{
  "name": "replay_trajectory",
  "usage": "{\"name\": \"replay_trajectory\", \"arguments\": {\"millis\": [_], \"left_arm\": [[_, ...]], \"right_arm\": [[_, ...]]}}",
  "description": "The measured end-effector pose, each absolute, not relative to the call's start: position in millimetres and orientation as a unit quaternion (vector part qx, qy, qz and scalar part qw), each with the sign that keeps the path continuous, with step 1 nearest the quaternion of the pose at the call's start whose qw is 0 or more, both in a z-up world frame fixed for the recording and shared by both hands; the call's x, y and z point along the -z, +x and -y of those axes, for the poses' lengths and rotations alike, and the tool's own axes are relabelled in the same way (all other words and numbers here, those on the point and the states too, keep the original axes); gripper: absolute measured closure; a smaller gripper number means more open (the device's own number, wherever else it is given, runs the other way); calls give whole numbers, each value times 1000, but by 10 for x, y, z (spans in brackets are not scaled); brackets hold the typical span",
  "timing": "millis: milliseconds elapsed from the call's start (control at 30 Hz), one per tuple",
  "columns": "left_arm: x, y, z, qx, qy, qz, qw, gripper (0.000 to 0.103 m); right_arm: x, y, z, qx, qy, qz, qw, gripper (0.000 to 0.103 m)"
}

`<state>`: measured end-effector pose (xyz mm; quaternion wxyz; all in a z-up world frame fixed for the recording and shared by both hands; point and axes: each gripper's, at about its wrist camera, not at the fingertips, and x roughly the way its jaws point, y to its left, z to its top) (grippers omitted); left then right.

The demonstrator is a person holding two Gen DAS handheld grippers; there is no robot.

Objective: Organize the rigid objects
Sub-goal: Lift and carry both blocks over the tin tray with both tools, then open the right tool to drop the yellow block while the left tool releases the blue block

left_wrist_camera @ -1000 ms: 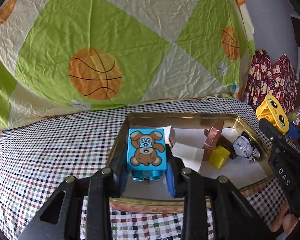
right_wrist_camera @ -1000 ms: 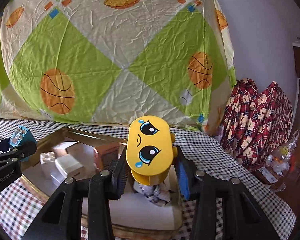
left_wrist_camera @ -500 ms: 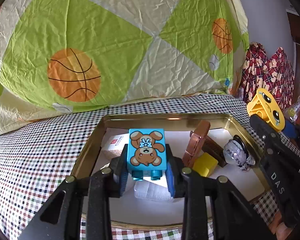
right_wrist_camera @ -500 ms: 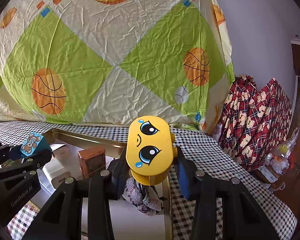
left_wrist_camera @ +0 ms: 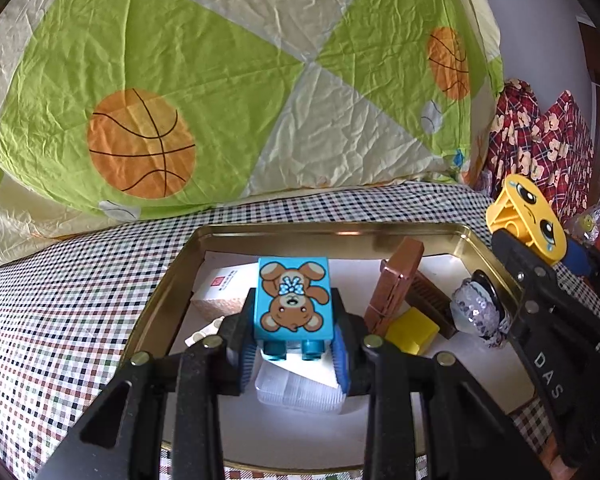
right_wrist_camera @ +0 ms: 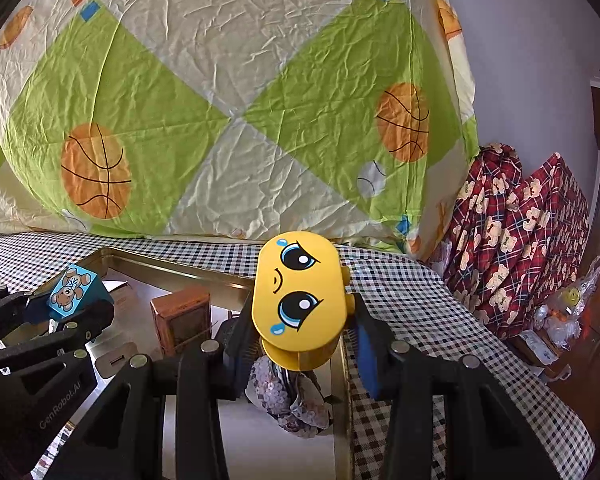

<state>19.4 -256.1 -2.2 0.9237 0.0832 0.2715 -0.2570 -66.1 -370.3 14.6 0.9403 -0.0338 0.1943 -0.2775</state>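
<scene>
Blue bear block (left_wrist_camera: 293, 301) sits pinched between the pads of my left tongs (left_wrist_camera: 294, 354), low in the middle of the left wrist view, its studs pointing back toward me and the printed bear upside down. I hold it by its two plain sides so the picture face stays clear and the block cannot twist. It hangs above the gold tin tray (left_wrist_camera: 284, 230), over a clear ridged plastic piece (left_wrist_camera: 300, 390) lying on the tray's white lining, so I judge it is about ready to be set down there.

My right tongs (right_wrist_camera: 306, 344) are clamped on the yellow crying-face block (right_wrist_camera: 298, 294), centre of the right wrist view, face up toward the camera. It hovers over the tray's right rim, with a sequinned silver object (right_wrist_camera: 288, 396) just below it inside the tray. In the left wrist view the same yellow block (left_wrist_camera: 530, 216) shows at the right edge.

Already in the tray, right of centre in the left wrist view: a brown clip-like piece (left_wrist_camera: 398, 280) leaning upright, a small yellow cube (left_wrist_camera: 412, 330) just beside its foot, and a white box (left_wrist_camera: 220, 290) at the left. The tray rests on a checked cloth (left_wrist_camera: 80, 300), so I'd lower both blocks gently into bare spots.
</scene>
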Motion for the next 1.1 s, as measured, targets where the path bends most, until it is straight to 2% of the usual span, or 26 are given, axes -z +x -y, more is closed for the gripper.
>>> {"name": "replay_trajectory", "arguments": {"millis": [1100], "left_arm": [[125, 336, 2627, 248, 87, -294, 919, 73]], "right_arm": [[16, -307, 3749, 243, -40, -280, 928, 57]]}}
